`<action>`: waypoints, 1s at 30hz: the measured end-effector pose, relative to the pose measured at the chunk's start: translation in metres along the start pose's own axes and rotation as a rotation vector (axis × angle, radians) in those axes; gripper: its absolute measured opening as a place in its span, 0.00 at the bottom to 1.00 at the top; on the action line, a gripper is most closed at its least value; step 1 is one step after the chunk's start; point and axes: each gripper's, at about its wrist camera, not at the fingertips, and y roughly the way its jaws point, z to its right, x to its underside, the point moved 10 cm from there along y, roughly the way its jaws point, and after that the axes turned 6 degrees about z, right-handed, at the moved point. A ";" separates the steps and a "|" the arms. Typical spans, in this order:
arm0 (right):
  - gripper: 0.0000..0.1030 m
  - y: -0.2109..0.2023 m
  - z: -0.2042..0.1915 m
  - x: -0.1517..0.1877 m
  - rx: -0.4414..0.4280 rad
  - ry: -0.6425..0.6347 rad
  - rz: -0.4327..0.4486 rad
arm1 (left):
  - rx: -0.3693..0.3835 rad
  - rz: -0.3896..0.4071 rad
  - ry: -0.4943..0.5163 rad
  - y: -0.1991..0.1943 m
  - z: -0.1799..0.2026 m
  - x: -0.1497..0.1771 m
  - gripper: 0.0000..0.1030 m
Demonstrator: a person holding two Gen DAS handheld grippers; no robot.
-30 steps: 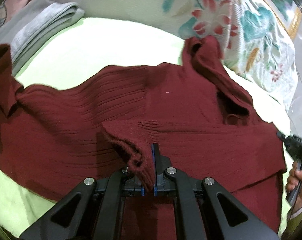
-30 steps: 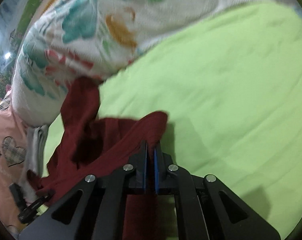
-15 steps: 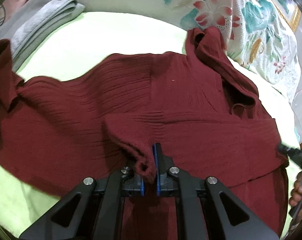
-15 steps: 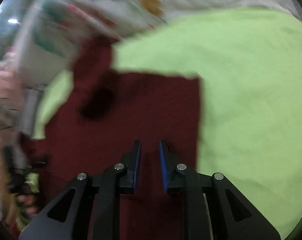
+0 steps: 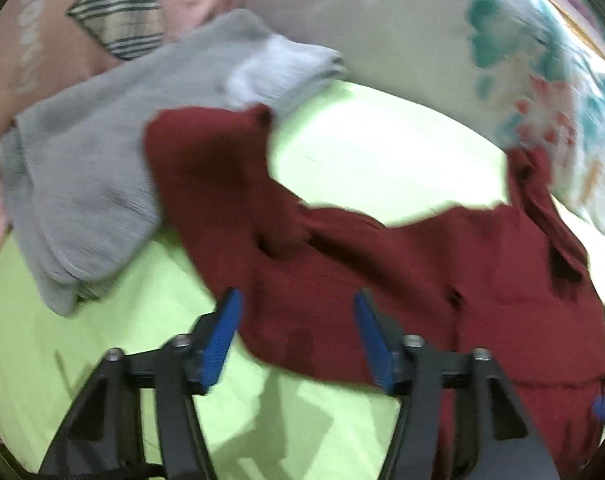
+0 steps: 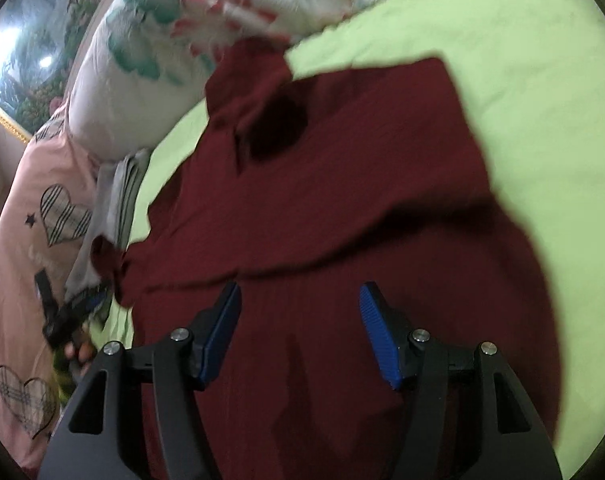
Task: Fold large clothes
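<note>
A dark red ribbed sweater [image 5: 422,264] lies spread on the light green bed sheet [image 5: 374,152]. One sleeve end rests on folded grey clothes [image 5: 82,168]. My left gripper [image 5: 296,322] is open and empty, just above the sweater's near edge. In the right wrist view the sweater [image 6: 342,200] lies folded over on itself, its collar toward the floral pillow. My right gripper [image 6: 300,316] is open and empty above the sweater's body. The left gripper also shows in the right wrist view [image 6: 68,312] at the far left.
A floral pillow [image 5: 522,60] lies at the head of the bed and also shows in the right wrist view [image 6: 174,40]. A pink quilt with plaid hearts [image 6: 26,248] lies beyond the grey clothes. Bare green sheet [image 6: 522,80] lies right of the sweater.
Both grippers have opened and let go of the sweater. The left gripper has swung left toward the grey clothes. The sweater hem now lies folded over the body.
</note>
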 end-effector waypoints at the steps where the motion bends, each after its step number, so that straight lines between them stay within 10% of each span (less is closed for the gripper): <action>1: 0.60 0.004 -0.003 0.006 -0.006 0.006 -0.014 | -0.013 0.008 -0.016 0.002 -0.007 -0.008 0.59; 5: 0.60 0.011 -0.006 0.022 -0.003 0.020 -0.039 | -0.092 0.058 0.015 0.006 -0.020 -0.045 0.62; 11: 0.60 0.008 -0.005 0.023 0.000 0.044 -0.045 | -0.301 0.092 0.368 0.039 -0.011 -0.115 0.71; 18: 0.60 0.006 0.006 0.025 -0.014 0.088 -0.040 | -0.307 -0.107 0.593 0.083 -0.024 -0.103 0.71; 23: 0.60 0.005 0.003 0.023 -0.006 0.095 -0.034 | -0.197 -0.165 0.564 0.087 -0.038 -0.075 0.09; 30: 0.60 -0.001 -0.002 0.023 -0.008 0.089 -0.014 | -0.048 -0.067 0.386 0.041 -0.032 -0.057 0.06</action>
